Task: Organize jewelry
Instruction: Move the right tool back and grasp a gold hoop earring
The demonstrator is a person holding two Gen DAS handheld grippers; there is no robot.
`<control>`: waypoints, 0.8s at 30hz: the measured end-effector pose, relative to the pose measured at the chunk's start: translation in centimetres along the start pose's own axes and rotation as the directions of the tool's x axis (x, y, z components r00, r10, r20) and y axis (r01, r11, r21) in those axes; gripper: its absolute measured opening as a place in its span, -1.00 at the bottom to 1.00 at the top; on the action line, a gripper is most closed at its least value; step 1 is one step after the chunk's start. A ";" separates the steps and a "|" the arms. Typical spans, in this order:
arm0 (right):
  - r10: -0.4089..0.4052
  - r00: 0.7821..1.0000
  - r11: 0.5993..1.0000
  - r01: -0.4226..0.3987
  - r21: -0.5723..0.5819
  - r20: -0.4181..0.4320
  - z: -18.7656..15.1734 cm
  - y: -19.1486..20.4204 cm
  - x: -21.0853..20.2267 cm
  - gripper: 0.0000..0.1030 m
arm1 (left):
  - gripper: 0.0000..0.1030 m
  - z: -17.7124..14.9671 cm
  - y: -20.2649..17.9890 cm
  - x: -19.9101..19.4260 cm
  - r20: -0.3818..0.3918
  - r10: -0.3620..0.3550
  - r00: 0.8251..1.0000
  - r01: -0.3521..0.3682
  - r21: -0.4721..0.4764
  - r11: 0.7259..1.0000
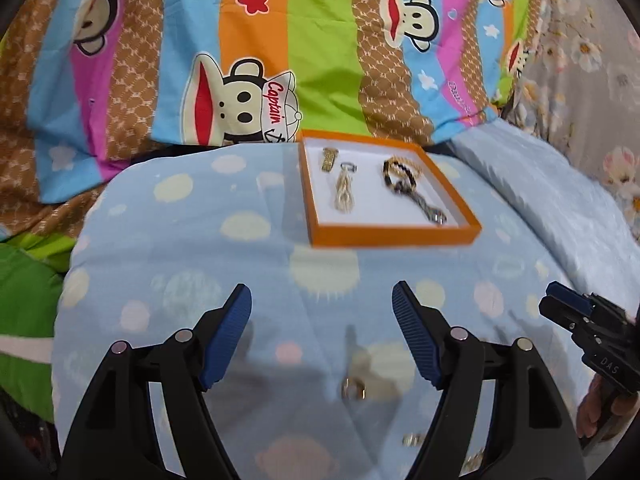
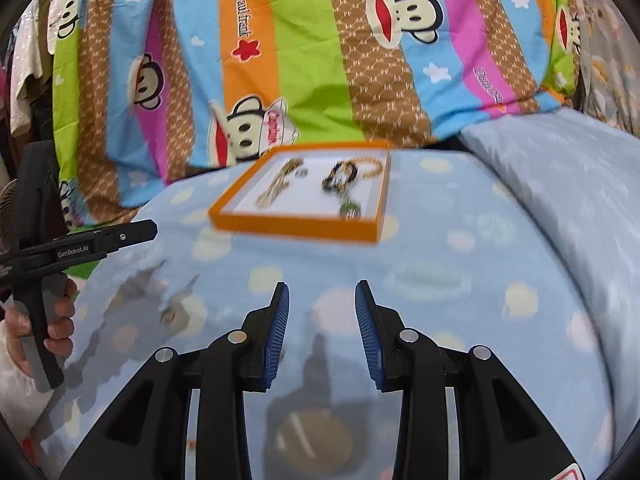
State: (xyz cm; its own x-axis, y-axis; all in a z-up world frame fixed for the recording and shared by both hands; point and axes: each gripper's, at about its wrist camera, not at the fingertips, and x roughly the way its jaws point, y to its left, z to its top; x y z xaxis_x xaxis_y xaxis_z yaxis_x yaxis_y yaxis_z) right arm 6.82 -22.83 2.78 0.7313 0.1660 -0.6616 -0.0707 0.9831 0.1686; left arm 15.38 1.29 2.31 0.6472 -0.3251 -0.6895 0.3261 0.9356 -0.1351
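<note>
With both your left gripper (image 1: 322,300) and right gripper (image 2: 322,296) released and empty, the small gold ring (image 1: 354,389) at lower centre may sink into the soft blue dotted quilt (image 1: 248,208) when pinched.

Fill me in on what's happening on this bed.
A person holds a gripper in each hand over a blue dotted quilt. Both the left gripper and the right gripper are open and empty. Ahead sits an orange tray already holding bracelets and chains. A few small gold pieces lie loose on the quilt near the left gripper.
</note>
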 end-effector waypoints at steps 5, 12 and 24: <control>-0.011 1.000 1.000 0.011 0.012 -0.009 -2.7 0.9 -0.5 -0.34 | 0.37 -3.7 -2.4 -1.3 0.036 0.051 0.998 -0.053 0.035 0.998; -0.006 0.999 1.000 0.006 -0.014 -0.040 -4.0 2.2 0.1 -0.34 | 0.37 -6.4 -3.3 -0.6 -0.019 0.034 0.999 -0.033 0.036 0.999; -0.047 0.995 0.997 0.041 -0.073 -0.088 -2.9 4.2 2.6 -0.34 | 0.37 -7.0 -3.0 0.2 -0.074 0.004 0.997 -0.002 0.016 1.000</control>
State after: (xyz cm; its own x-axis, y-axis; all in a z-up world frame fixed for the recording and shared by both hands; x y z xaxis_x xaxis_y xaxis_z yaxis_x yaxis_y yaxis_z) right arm 6.43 -18.09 -0.36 0.6712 0.1257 -0.7305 -0.0902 0.9920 0.0878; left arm 9.70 -0.65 -2.44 0.5955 -0.3107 -0.7408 0.3357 0.9340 -0.1218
